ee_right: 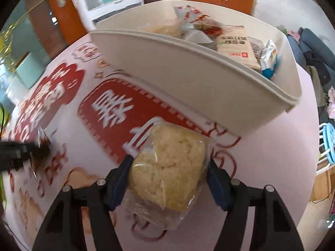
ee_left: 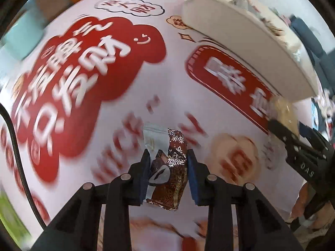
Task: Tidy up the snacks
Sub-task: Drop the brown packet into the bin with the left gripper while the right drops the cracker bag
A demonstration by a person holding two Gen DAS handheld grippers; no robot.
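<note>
Jaws of the left gripper [ee_left: 168, 156] are seen clamped on a brown snack packet [ee_left: 170, 168] with silver snowflake print, held upright at the lower centre of the left wrist view, above a tablecloth [ee_left: 117, 113] printed with red panels and white characters. At the upper right of that view, a white bin [ee_left: 240, 41] is tilted across the frame, and below it, at the right edge, the other gripper is glimpsed carrying a pale bundle.

In the right wrist view, the left gripper is caught as a dark blur at the far left edge, with the brown packet at its tip. At the lower centre, the right gripper [ee_right: 169, 161] is shown with its jaws closed on a clear-wrapped yellow pastry [ee_right: 169, 167], pressed from both sides by blue pads [ee_right: 117, 186]. The pastry is held just in front of the white bin's near wall. Inside the bin, at the upper right, several packets are piled, among them a beige pack [ee_right: 236, 48] and a blue-and-white pouch [ee_right: 270, 60]
</note>
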